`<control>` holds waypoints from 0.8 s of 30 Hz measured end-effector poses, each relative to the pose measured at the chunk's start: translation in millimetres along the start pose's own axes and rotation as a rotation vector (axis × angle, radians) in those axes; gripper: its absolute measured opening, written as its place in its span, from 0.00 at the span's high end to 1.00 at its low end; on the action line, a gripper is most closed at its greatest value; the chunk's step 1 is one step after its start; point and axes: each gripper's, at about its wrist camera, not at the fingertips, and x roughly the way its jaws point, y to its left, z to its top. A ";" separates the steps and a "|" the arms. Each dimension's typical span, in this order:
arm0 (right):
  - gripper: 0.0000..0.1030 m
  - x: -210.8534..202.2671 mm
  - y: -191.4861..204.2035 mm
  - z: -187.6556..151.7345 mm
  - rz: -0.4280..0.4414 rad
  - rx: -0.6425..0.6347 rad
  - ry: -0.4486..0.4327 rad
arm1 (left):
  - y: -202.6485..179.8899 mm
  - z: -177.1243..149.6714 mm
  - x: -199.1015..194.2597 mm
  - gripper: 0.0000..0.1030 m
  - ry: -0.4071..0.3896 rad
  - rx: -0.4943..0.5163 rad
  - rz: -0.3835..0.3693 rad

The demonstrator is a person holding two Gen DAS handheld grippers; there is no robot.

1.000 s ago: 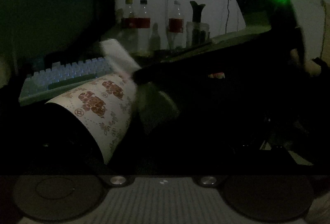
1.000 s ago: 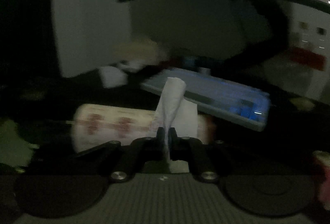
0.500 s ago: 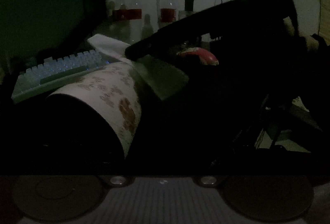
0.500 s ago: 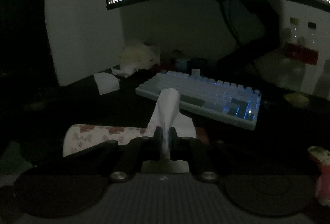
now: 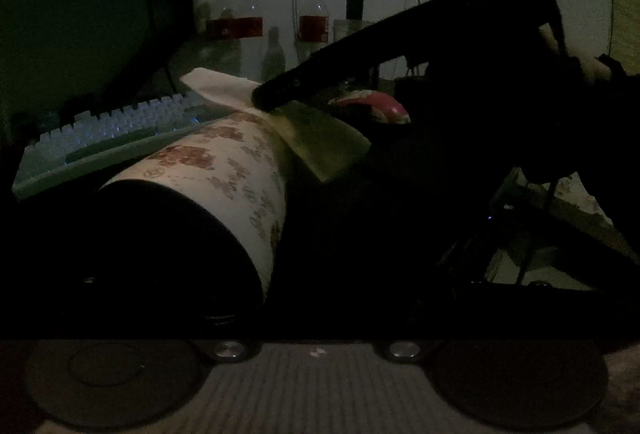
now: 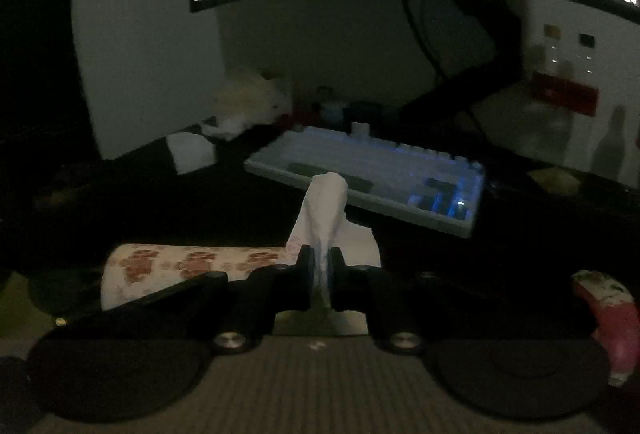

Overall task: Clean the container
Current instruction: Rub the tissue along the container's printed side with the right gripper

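Dark counter, dimly lit. Pale keyboard with blue backlight lying on it near the middle, slanted. Folded white paper to the left of the keyboard, with a crumpled pale heap just behind that. Small yellowish scrap to the right of the keyboard. Red and white object at the near right edge, too dim to identify. Three bottles with red labels standing at the back by the wall. Monitor stand rising behind the keyboard.
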 end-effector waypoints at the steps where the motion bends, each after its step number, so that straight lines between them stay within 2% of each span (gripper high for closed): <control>1: 0.90 -1.8 3.9 -0.2 0.017 -0.013 0.004 | 0.5 -0.1 -0.3 0.00 -0.001 -0.003 -0.003; 7: 0.90 -13.7 42.4 -4.6 0.232 -0.086 0.008 | -3.9 -1.3 -0.6 0.00 -0.002 -0.006 0.000; 9: 0.90 -14.5 42.4 -4.8 0.236 -0.087 0.011 | -5.9 -1.9 -1.4 0.00 -0.002 0.001 -0.006; 14: 0.90 -7.5 14.6 -2.0 0.066 -0.047 0.012 | -8.6 -2.5 -1.7 0.00 0.000 0.008 -0.021; 17: 0.90 -5.1 3.5 -1.1 0.014 -0.021 0.011 | -10.6 -2.8 -1.0 0.00 0.002 0.016 -0.028; 19: 0.90 -7.1 9.8 -1.3 0.041 -0.036 0.013 | -12.2 -3.9 -1.1 0.00 0.005 0.022 -0.027; 24: 0.90 -19.9 38.6 -5.4 0.192 -0.083 0.021 | -15.8 -5.3 -2.8 0.00 0.008 0.034 -0.035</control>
